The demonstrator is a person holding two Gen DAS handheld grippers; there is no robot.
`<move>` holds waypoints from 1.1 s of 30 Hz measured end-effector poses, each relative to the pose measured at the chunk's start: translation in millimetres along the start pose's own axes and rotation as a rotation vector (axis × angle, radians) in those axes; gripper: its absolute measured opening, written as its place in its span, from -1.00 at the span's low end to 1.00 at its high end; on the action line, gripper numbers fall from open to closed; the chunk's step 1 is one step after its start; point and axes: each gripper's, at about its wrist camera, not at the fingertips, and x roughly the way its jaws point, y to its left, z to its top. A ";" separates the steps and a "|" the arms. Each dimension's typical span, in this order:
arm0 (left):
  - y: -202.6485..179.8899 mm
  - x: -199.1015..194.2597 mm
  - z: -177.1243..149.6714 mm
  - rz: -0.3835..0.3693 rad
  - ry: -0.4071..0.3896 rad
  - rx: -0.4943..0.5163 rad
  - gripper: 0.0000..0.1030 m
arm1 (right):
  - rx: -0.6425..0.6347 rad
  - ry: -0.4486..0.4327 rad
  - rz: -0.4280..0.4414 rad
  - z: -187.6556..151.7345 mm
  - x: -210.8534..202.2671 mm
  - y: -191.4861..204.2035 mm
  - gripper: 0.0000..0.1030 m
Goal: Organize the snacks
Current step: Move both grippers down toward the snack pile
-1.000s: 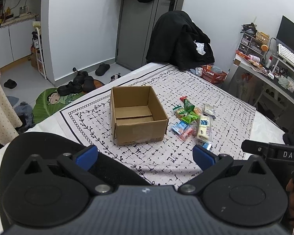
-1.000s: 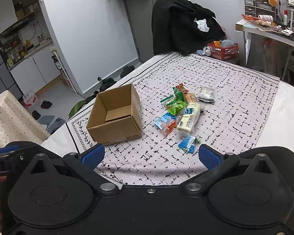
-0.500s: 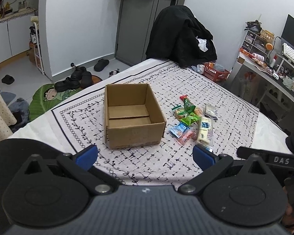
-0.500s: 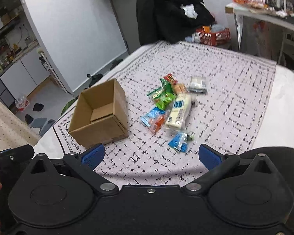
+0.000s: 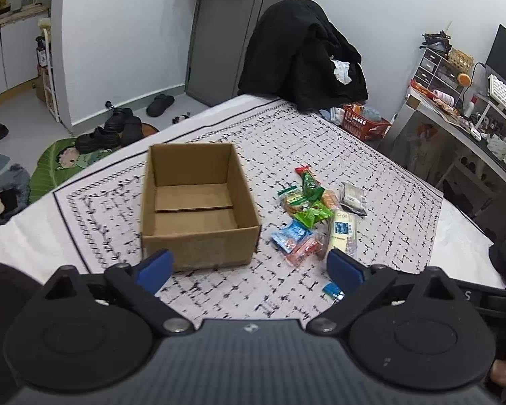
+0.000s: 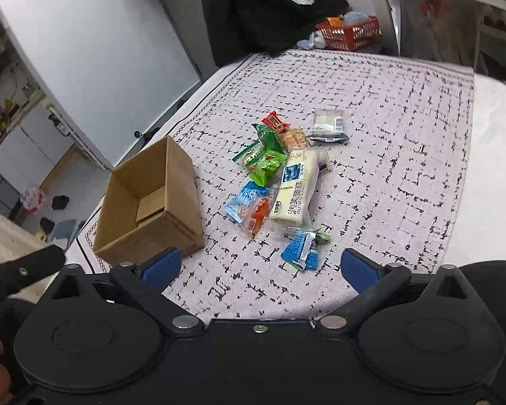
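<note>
An empty brown cardboard box [image 5: 195, 202] [image 6: 151, 202] stands open on the patterned cloth. To its right lies a pile of snack packets: a long cream cake bar [image 6: 295, 189] [image 5: 342, 233], green packets [image 6: 266, 163] [image 5: 312, 216], a blue-and-orange pair [image 6: 249, 206] [image 5: 295, 239], a clear packet [image 6: 327, 125] and a small blue wafer [image 6: 302, 249]. My left gripper [image 5: 248, 268] hovers open in front of the box. My right gripper [image 6: 261, 268] is open just short of the blue wafer. Neither holds anything.
The patterned cloth [image 6: 388, 155] covers a white table [image 5: 462, 246]. A chair draped with black clothes [image 5: 303, 54] stands at the far edge, a red basket [image 5: 361, 123] beside it. A cluttered desk [image 5: 462, 118] is at the right. Shoes [image 5: 118, 128] lie on the floor.
Both grippers have moved forward and lower toward the table; the box and snacks loom larger. The right gripper has closed in on the blue wafer. Both stay open.
</note>
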 end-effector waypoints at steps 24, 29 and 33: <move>-29.7 110.8 4.1 -0.077 0.167 0.000 0.02 | 0.324 0.134 -0.021 12.0 87.5 -40.3 0.30; -36.4 131.2 4.7 -0.083 0.196 0.008 -0.09 | 0.356 0.159 -0.023 11.2 101.0 -45.6 0.18; -43.2 147.1 5.6 -0.082 0.215 0.020 -0.12 | 0.405 0.182 -0.017 11.3 110.2 -52.1 0.13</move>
